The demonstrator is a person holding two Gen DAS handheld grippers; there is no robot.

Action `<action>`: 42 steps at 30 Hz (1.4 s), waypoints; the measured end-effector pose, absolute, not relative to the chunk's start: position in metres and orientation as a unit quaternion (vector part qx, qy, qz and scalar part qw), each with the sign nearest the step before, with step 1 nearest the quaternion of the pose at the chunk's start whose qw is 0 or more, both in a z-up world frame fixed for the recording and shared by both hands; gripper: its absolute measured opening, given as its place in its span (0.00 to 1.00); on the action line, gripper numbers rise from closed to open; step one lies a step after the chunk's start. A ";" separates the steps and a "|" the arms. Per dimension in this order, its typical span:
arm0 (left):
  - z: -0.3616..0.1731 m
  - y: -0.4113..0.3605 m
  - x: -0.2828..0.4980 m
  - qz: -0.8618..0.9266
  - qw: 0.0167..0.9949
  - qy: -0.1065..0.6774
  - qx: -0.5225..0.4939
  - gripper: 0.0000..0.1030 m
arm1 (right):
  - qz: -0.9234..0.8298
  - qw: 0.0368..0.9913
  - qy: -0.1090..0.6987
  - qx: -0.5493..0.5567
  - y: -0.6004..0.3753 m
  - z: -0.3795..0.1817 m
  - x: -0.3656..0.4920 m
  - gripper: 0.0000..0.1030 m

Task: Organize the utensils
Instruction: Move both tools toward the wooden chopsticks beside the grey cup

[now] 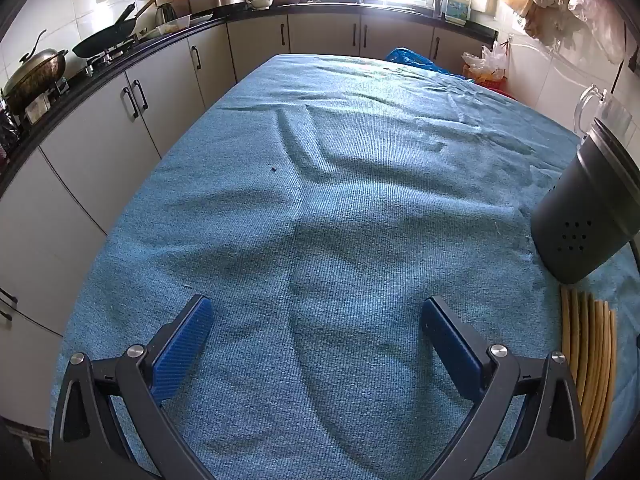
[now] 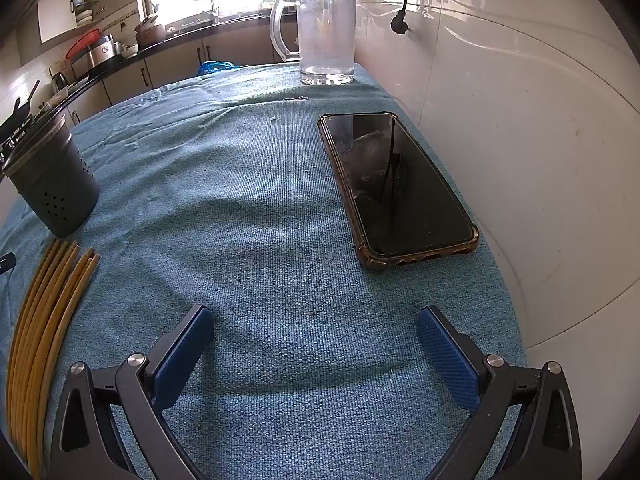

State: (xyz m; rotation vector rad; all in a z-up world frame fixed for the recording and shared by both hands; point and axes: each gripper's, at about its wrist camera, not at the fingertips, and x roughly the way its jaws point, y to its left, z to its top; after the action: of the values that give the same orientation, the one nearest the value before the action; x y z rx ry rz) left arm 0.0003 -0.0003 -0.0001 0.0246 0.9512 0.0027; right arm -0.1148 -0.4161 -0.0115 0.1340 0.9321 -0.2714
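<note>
Nearest the lens in the left wrist view: left gripper (image 1: pixel 318 334), jaws spread as wide as they go, nothing between the blue pads (image 1: pixel 182 350) but bare blue cloth (image 1: pixel 320 200) covering the surface. Same story in the right wrist view: right gripper (image 2: pixel 316 340) gaping fully, empty, hovering over cloth and tilted downward. Between the two grippers, toward the near edge of the surface: a bundle of bamboo chopsticks (image 2: pixel 44 320), lying flat and side by side, long axes running roughly from the near edge away toward the far edge, tips fanned slightly at the far end. Seen off to the right of the left gripper (image 1: pixel 588 364) and off to the left of the right gripper, so neither is lined up over the bundle yet. Just beyond the chopstick tips, near but seemingly not touching: dark perforated utensil holder (image 2: pixel 52 184), upright, mouth open; also visible at the right edge of the left wrist view (image 1: pixel 588 208). Probably equally reachable for either hand, judging by how close the sticks sit to each outer finger. Likely needed next: a sideways shift inward, jaws set across the sticks' length. Farther right on the cloth: phone (image 2: pixel 396 188) face up, and clear pitcher (image 2: pixel 326 34) at the far right corner by the tiled wall, both well apart from the bundle.
</note>
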 end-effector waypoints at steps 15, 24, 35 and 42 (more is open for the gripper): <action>0.000 -0.001 0.000 0.001 0.891 0.454 0.011 1.00 | -0.128 0.880 0.452 0.069 -0.416 -0.011 -0.114 1.00; 0.000 0.000 0.000 0.000 0.891 0.454 0.010 1.00 | -0.128 0.880 0.452 0.069 -0.415 -0.011 -0.115 1.00; 0.003 0.000 -0.006 0.017 0.893 0.450 0.022 1.00 | -0.129 0.871 0.469 0.071 -0.412 -0.012 -0.114 1.00; 0.049 -0.003 -0.050 0.014 0.921 0.388 0.020 1.00 | -0.142 0.870 0.467 0.075 -0.406 -0.003 -0.125 1.00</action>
State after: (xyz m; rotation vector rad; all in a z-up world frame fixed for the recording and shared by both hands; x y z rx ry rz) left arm -0.0499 -0.0026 0.0493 0.0413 0.7965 0.0279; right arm -0.1253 -0.4060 -0.0031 0.1566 0.9768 -0.2961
